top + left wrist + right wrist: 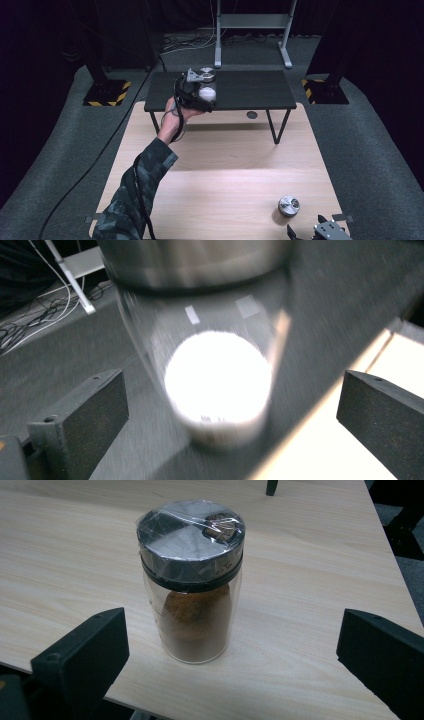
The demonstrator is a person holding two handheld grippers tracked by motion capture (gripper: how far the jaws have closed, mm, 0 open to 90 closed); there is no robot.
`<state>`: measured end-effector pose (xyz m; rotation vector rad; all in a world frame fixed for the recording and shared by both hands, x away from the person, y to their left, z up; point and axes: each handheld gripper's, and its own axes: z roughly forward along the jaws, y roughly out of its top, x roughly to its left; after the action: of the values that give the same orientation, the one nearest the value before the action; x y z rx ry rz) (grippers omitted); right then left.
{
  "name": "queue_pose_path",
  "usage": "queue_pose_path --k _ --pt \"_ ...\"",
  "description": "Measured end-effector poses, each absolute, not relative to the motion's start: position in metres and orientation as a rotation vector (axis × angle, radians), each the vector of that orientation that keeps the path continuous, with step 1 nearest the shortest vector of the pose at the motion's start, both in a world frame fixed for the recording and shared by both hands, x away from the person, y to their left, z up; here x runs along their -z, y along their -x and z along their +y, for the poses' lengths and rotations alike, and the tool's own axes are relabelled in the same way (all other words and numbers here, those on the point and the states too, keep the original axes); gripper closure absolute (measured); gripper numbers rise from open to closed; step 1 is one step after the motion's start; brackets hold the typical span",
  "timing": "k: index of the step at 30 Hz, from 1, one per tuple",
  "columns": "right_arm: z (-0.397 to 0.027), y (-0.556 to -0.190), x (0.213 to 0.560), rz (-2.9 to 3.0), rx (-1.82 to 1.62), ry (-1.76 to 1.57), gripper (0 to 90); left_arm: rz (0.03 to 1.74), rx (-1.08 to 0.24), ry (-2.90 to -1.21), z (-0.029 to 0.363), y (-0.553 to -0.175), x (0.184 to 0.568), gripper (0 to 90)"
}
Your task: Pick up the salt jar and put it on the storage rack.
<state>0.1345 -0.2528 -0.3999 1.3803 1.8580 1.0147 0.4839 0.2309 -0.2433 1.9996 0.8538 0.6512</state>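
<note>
The left claw (202,95) stood with its jaws wide apart, clear of the jar of white powder (217,382) between them, which rested on the black shelf (250,90) at the far edge of the tabletop (225,170). The right claw (230,655) also gaped wide, at the tabletop's near right corner, its jaws apart from the upright jar of brown spice (192,580) just before them

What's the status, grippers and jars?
Left gripper open, white-filled jar between jaws on black shelf. Right gripper open, facing brown spice jar. Nothing blocking.
</note>
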Motion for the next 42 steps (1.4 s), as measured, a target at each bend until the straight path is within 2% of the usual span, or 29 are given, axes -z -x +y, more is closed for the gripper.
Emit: queue_pose_path --k 5,8,13,19,31,37,42 --pt "-0.252 -0.134 0.4 1.856 -1.014 -1.379 0.0 0.841 -0.665 -2.014 0.252 -0.457 0.264 0.0" --pt "-0.252 -0.135 0.4 1.855 -1.015 -1.381 0.0 0.837 -0.735 -2.004 0.261 -0.432 0.28 0.0" --pt "-0.251 -0.136 0.401 1.863 -1.018 -1.382 0.0 0.832 -0.741 -2.002 0.282 -0.4 0.303 0.0" --pt "-0.249 -0.138 0.402 1.872 -1.016 -1.38 0.0 0.895 -0.768 -2.02 0.298 -0.367 0.338 0.0" --pt "-0.25 -0.139 0.404 1.875 -1.017 -1.388 0.0 1.083 -0.647 -2.119 0.324 -0.347 0.415 0.0" --pt "-0.25 -0.141 0.405 1.874 -1.018 -1.397 0.0 1.133 -0.609 -2.118 0.331 -0.341 0.433 0.0" --pt "-0.251 -0.142 0.407 1.878 -1.022 -1.405 0.0 1.135 -0.629 -2.091 0.331 -0.338 0.438 0.0"
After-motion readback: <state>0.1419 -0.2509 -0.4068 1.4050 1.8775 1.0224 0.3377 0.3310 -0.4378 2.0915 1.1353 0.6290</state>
